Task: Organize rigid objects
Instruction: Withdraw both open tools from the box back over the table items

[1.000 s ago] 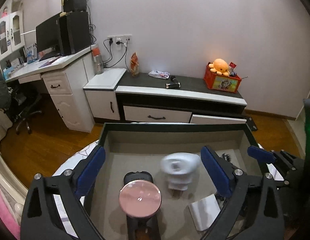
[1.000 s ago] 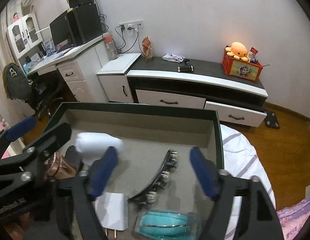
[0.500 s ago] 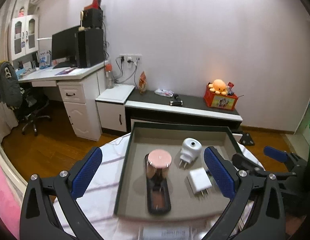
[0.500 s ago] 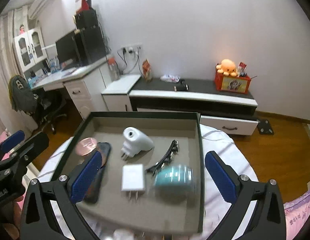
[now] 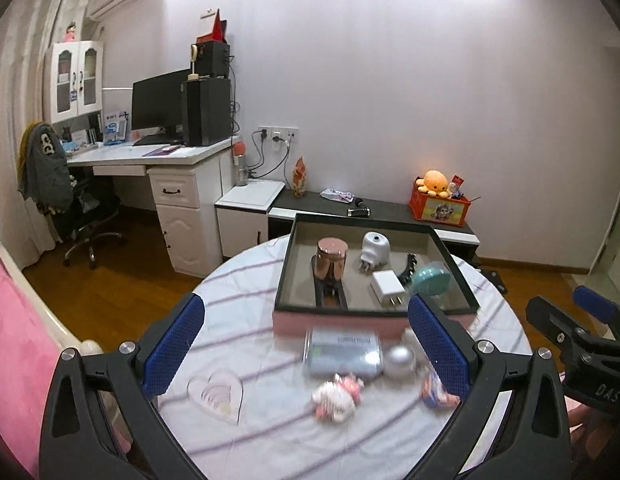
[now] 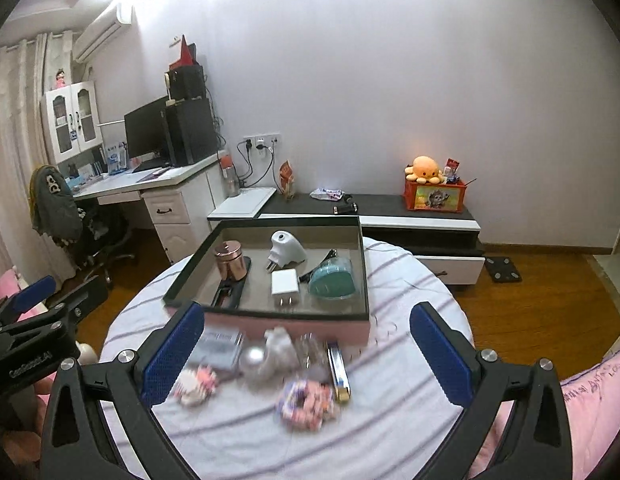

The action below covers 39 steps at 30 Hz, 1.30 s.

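Note:
A dark-rimmed pink tray (image 5: pixel 373 312) (image 6: pixel 270 314) sits on the round white striped table (image 5: pixel 250 308) (image 6: pixel 409 360). It holds a rose-gold tin (image 5: pixel 331 260) (image 6: pixel 230 260), a white plug adapter (image 5: pixel 373 250) (image 6: pixel 284 250), a white charger (image 5: pixel 387 288) (image 6: pixel 285 285), a black hair clip (image 5: pixel 407 270) and a teal round case (image 5: pixel 429 280) (image 6: pixel 333 278). In front of the tray lie a clear box (image 5: pixel 341 352) (image 6: pixel 220 346), a silver ball (image 5: pixel 398 360) (image 6: pixel 254 358) and small toys (image 5: pixel 337 394) (image 6: pixel 306 398). My left gripper (image 5: pixel 306 344) and right gripper (image 6: pixel 306 348) are open, empty, held back above the table's near side.
A low TV cabinet (image 5: pixel 389 212) with a red box and orange plush (image 5: pixel 437 196) stands behind the table. A white desk with monitor (image 5: pixel 158 104) and an office chair (image 5: pixel 70 208) are at left. Pink bedding (image 6: pixel 589 400) borders the table.
Both grippers have pulled back and up from inside the tray. The whole tray, the table and the loose items in front of it have come into view.

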Each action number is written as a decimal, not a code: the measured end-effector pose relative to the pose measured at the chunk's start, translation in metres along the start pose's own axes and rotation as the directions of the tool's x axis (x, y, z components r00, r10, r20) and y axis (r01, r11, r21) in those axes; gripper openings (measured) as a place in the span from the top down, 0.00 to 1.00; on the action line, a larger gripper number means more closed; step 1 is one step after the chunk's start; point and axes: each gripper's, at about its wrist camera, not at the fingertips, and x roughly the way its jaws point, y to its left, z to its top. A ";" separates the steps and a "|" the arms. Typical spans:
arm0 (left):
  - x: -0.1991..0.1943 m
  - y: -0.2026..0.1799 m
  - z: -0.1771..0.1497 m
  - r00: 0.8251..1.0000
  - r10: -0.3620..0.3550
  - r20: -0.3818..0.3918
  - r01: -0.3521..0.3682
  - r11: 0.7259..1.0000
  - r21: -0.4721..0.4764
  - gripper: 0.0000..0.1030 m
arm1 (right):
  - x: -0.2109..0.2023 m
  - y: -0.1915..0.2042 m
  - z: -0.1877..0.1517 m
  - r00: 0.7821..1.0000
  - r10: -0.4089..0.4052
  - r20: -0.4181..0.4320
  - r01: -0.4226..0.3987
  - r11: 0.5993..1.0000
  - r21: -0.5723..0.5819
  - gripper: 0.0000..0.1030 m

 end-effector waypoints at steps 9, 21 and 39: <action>-0.040 0.005 -0.042 0.999 0.026 -0.024 -0.026 0.999 -0.019 0.00 | -0.045 0.001 -0.037 1.000 -0.010 0.011 0.010 1.000 0.019 0.00; -0.054 0.002 -0.060 0.998 0.033 -0.046 -0.034 0.999 -0.027 0.00 | -0.062 0.003 -0.059 1.000 -0.012 0.007 0.012 1.000 0.022 0.00; 0.003 -0.008 -0.080 0.984 0.033 -0.176 -0.030 0.999 0.023 0.00 | -0.014 -0.013 -0.074 0.991 -0.015 -0.131 0.021 0.999 0.050 0.00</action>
